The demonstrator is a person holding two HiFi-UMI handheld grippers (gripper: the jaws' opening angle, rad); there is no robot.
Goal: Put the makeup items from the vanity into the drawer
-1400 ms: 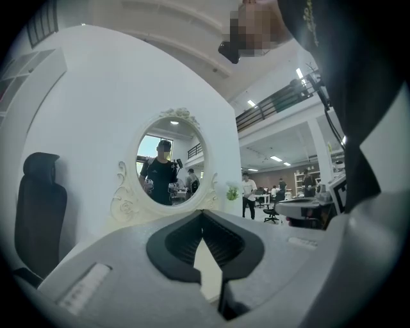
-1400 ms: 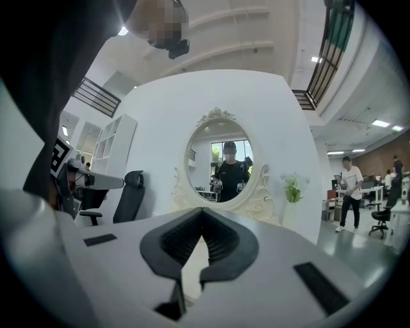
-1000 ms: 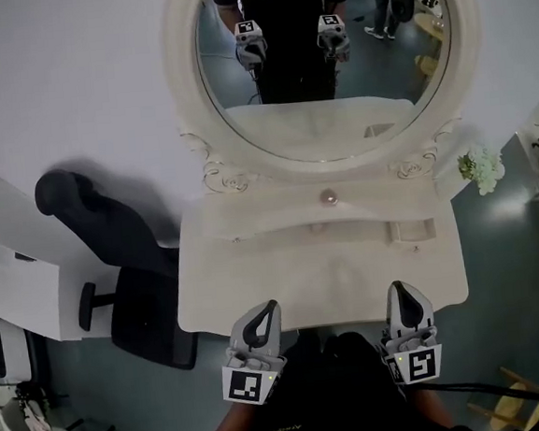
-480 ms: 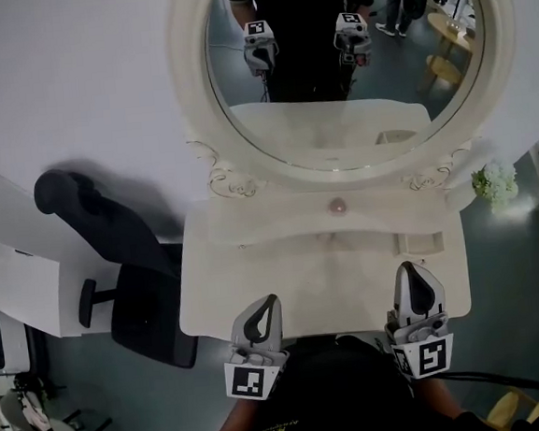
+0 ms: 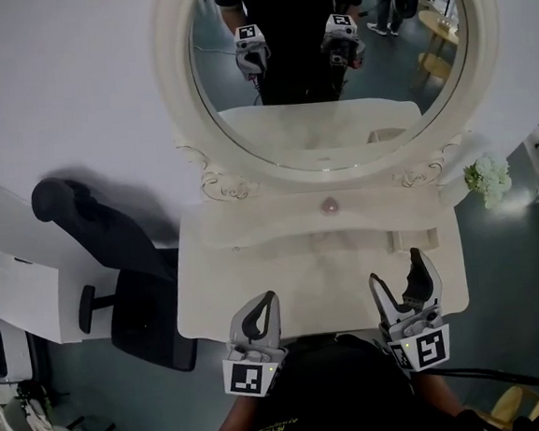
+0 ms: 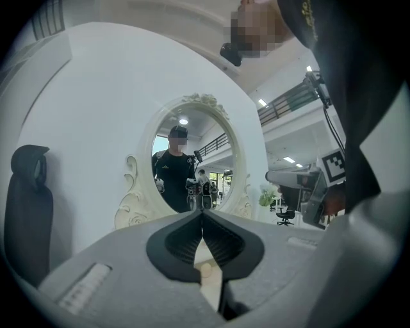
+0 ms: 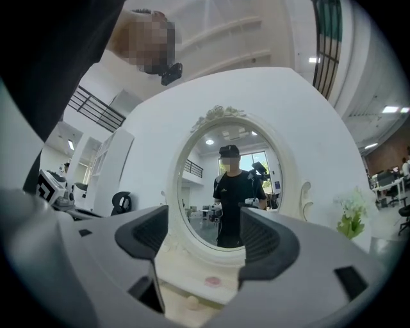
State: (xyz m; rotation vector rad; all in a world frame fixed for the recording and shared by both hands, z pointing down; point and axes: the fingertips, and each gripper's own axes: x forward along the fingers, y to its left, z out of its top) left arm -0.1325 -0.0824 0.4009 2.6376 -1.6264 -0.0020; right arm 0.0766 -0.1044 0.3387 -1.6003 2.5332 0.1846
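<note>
A small round pink makeup item (image 5: pixel 330 206) lies on the white vanity's raised back shelf (image 5: pixel 251 223), under the oval mirror; the right gripper view shows this pink item (image 7: pixel 211 280) too, with a pale round knob (image 7: pixel 192 302) below it. A pale rectangular box (image 5: pixel 412 239) sits at the right of the tabletop. My right gripper (image 5: pixel 399 270) hovers over the table's front right, just short of that box, its jaws opening with nothing between them. At the front edge, left of centre, my left gripper (image 5: pixel 268 300) is shut and empty; the left gripper view shows the same knob (image 6: pixel 206 271) past its jaws.
A black office chair (image 5: pixel 114 261) stands close to the vanity's left side. White flowers (image 5: pixel 487 180) sit past its right end. The mirror (image 5: pixel 331 64) reflects the person and both grippers. A white wall runs behind.
My right gripper has moved forward over the tabletop and its jaws, shut before, have spread wide. The left gripper has stayed at the front edge.
</note>
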